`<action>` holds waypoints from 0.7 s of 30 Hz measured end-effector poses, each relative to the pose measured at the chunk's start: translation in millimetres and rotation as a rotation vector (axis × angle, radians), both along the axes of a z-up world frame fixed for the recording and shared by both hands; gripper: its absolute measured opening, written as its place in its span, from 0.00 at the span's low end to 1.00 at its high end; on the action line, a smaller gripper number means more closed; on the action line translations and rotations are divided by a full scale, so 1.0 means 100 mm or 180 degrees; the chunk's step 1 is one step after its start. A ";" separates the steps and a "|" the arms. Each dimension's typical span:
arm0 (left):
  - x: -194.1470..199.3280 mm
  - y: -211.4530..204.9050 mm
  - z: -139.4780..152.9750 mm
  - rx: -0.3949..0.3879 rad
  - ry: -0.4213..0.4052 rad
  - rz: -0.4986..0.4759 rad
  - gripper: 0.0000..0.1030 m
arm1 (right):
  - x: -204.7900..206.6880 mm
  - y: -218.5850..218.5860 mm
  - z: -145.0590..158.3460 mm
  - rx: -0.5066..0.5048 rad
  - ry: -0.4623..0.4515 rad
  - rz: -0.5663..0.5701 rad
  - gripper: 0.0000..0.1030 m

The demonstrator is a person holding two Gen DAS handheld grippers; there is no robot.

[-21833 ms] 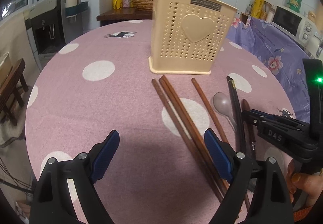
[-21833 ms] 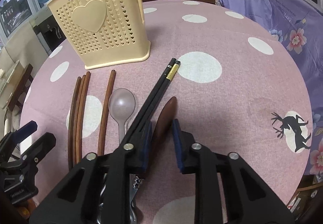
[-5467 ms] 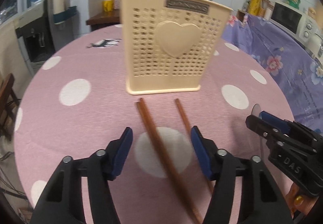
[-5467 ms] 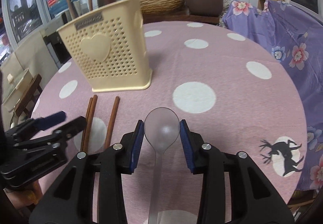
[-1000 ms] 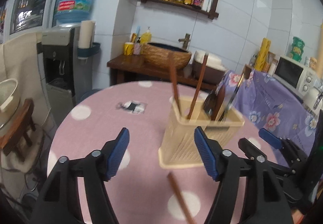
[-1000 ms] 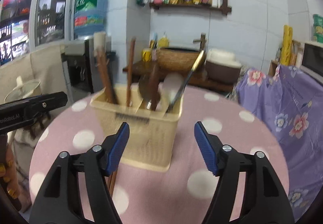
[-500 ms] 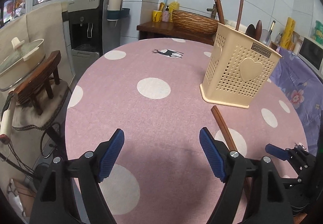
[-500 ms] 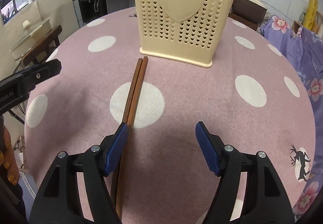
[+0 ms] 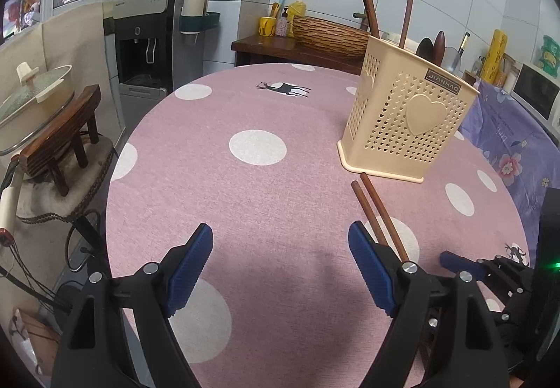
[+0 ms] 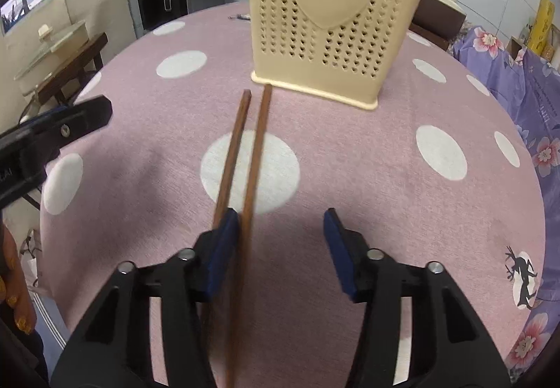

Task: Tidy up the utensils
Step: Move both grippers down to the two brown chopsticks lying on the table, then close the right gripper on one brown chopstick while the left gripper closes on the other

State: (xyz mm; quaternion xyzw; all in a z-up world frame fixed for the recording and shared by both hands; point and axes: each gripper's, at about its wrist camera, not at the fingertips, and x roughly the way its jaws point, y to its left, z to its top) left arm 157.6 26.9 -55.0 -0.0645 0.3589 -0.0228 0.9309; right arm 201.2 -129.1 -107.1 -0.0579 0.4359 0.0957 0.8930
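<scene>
Right gripper (image 10: 281, 249) is held low over the bench (image 10: 385, 199) with its fingers wide apart. Nothing is gripped yet. Two brown sticks (image 10: 245, 157) are seen lying side by side on the bench, pointing at the basket (image 10: 336, 23). One stick lies between the fingers, right by the left finger (image 10: 220, 253). The other stick is seen just outside that finger, partly hidden by it.

Left gripper (image 9: 280, 262) is held apart too, and nothing is in it. The sticks (image 9: 379, 216) are seen just beside its right finger.

More sticks and spoons are already seen standing in the basket (image 9: 402, 122).

To do this step well, the right gripper should be slid a little to the left, so both sticks are between the fingers. Then it should be shut slowly, so the sticks are not rolled away. The sticks should be lifted flat, then tipped up and dropped into the basket.
</scene>
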 end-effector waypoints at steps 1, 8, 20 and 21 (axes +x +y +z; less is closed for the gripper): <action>0.00 0.00 0.00 0.0000 0.0001 0.0002 0.77 | 0.01 0.01 0.00 0.0038 0.0006 -0.0002 0.40; -0.02 0.04 -0.01 -0.0017 0.0030 0.0043 0.77 | -0.04 -0.11 -0.01 0.0143 -0.0009 -0.0092 0.08; 0.07 -0.33 -0.15 -0.0067 0.0237 -0.0259 0.77 | -0.32 -0.96 -0.05 0.0338 -0.0058 -0.0723 0.07; 0.08 -0.38 -0.17 -0.0070 0.0258 -0.0302 0.77 | -0.33 -0.98 -0.06 0.0373 -0.0060 -0.0710 0.07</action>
